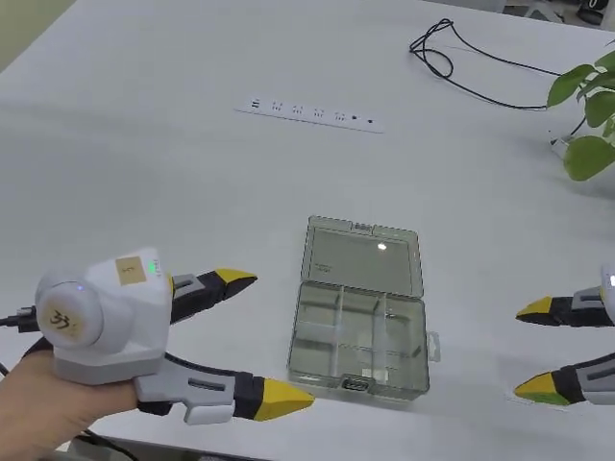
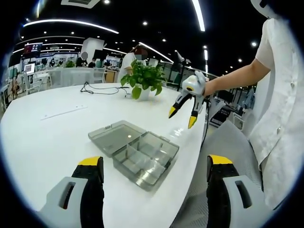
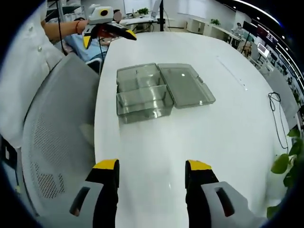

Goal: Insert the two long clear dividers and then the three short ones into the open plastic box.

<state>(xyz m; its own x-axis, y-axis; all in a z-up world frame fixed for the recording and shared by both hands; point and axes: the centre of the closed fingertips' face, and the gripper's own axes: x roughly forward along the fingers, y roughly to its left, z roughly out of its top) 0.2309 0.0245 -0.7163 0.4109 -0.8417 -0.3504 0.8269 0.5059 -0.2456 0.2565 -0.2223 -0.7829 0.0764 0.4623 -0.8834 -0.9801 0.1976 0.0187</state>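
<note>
Both of your grippers are empty, jaws apart: your left gripper hangs just left of the open box, and your right gripper is well off to its right. The box sits on the white table with its lid laid flat behind it. Clear dividers seem to stand upright inside; how many is hard to tell. Expect them to be light, thin, stiff and slick, so pinch a top edge near its middle, gently. The box looks light too and may skid.
</note>
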